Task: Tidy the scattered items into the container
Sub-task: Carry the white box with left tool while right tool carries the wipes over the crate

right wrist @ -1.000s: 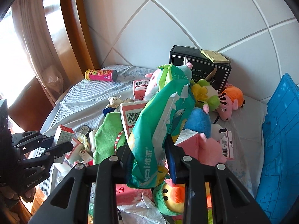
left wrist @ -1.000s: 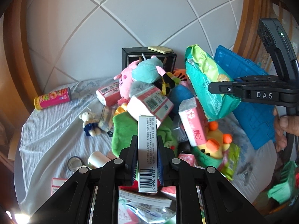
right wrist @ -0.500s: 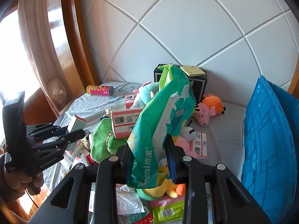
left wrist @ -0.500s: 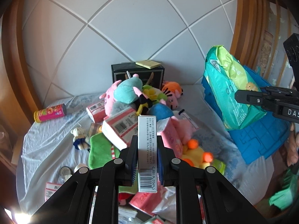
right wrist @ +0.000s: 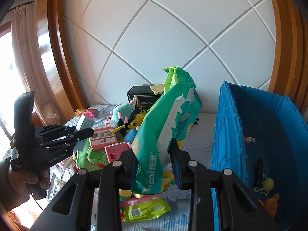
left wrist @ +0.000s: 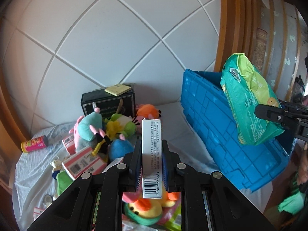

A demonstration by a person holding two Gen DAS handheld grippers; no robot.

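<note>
My left gripper (left wrist: 151, 152) is shut on a slim white box with a barcode (left wrist: 151, 154), held upright above the pile of scattered items. My right gripper (right wrist: 154, 154) is shut on a large green tissue pack (right wrist: 165, 130), held high beside the blue crate (right wrist: 269, 134). In the left wrist view the tissue pack (left wrist: 248, 104) hangs over the crate (left wrist: 221, 130) at the right. In the right wrist view the left gripper (right wrist: 84, 130) with its box (right wrist: 84, 123) is at the left. The crate holds a few small items (right wrist: 265, 184).
A heap of plush toys (left wrist: 107, 130), pink boxes (left wrist: 82, 161) and packets lies on the white sheet. A black box (left wrist: 107, 104) with a yellow notepad stands against the tiled wall. A pink can (left wrist: 34, 144) lies far left. A green packet (right wrist: 146, 209) lies near the front.
Both grippers have risen and swung right towards the blue crate, each still holding its item. The tissue pack now hangs over the crate's rim.
</note>
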